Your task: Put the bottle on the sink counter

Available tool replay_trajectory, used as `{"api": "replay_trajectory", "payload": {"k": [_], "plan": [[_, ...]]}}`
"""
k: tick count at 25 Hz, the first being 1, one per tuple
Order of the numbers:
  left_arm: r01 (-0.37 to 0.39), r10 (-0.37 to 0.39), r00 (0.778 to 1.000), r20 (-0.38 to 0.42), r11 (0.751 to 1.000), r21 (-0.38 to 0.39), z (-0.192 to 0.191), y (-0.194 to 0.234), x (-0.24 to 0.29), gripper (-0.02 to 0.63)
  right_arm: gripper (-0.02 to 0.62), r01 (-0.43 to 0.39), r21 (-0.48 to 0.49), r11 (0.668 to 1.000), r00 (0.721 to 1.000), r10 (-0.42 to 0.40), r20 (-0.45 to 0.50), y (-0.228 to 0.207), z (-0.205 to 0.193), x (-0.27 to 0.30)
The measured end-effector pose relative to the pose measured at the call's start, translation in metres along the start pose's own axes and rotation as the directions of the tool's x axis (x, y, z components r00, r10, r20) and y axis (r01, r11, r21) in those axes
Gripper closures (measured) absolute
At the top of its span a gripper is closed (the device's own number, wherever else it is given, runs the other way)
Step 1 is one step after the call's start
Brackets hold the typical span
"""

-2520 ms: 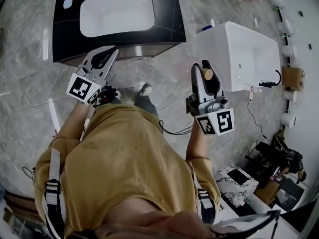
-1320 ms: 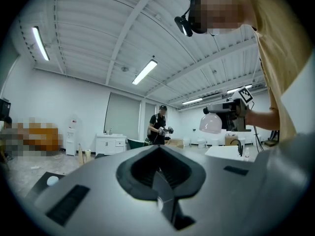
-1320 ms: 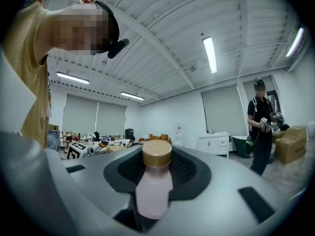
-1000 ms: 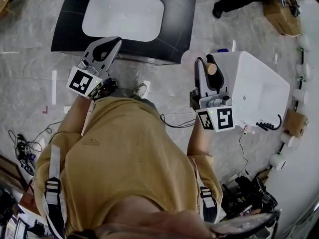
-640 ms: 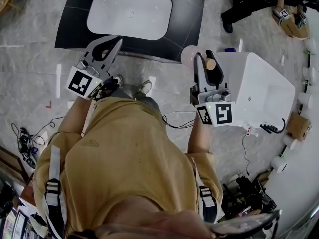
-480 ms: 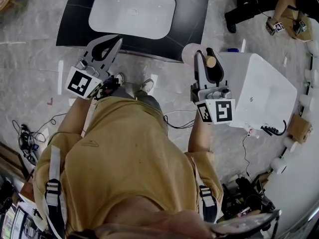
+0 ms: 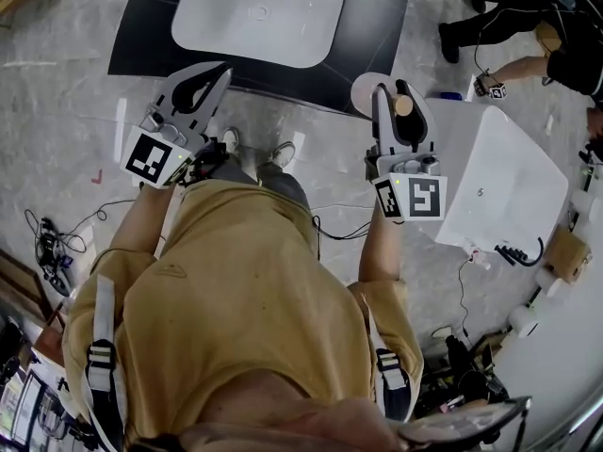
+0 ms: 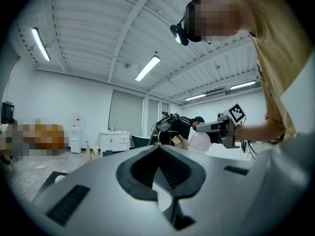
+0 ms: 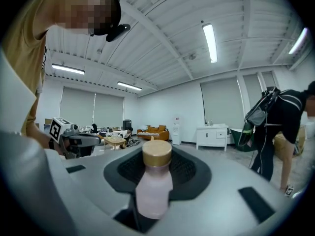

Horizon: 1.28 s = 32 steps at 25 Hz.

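At the far left of the head view a tangle of cables (image 7: 45, 245) lies on the grey marbled floor (image 7: 57, 111). Next comes the left gripper (image 7: 217, 73), held out level in front of the person's yellow shirt (image 7: 236, 299). Its jaws are clenched tip to tip, and the left gripper view shows the spade-shaped hollow between them holding nothing. Its tips show just short of the front edge of the sink counter (image 7: 141, 40), a black slab with a white basin (image 7: 259, 12) sunk in its middle (the far edge is cut off at the top of the head view).

Right of the person's body the right gripper (image 7: 396, 97) is held out about level too. Its jaws are clamped on the bottle (image 7: 366, 92), which stands upright between the pads, pale pink with a gold cap (image 9: 156, 154) on top. The bottle is in the air, not set down. In the head view its body shows against the front right corner of the counter, and I cannot tell whether it is over the slab or just off it.

Just right of that gripper stands a white tub (image 7: 513, 172) with a dark curved fitting (image 7: 516, 252) at its near end. Farthest right, another person (image 9: 278, 122) in dark clothes bends forward, plain in the right gripper view
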<state>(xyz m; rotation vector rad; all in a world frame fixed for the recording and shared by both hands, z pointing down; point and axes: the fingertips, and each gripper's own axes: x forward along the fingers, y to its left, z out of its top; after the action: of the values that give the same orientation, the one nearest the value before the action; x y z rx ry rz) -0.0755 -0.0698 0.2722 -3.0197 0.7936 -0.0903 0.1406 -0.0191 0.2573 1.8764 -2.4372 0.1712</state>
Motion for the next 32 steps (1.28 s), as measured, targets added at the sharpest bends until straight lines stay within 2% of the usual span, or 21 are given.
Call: {"api": "replay_trajectory", "payload": {"k": [13, 32], "plan": [[-0.044, 0.044, 0.999, -0.011, 0.999, 0.013, -0.001, -0.009, 0.003, 0.604, 0.477, 0.002, 0.001, 1.0, 1.0, -0.002, -0.022, -0.024, -0.033, 0.015], [-0.061, 0.061, 0.998, 0.0, 0.998, 0.012, 0.008, -0.015, 0.016, 0.604, 0.477, 0.022, -0.008, 1.0, 0.997, -0.022, -0.067, -0.046, -0.068, 0.04]]}}
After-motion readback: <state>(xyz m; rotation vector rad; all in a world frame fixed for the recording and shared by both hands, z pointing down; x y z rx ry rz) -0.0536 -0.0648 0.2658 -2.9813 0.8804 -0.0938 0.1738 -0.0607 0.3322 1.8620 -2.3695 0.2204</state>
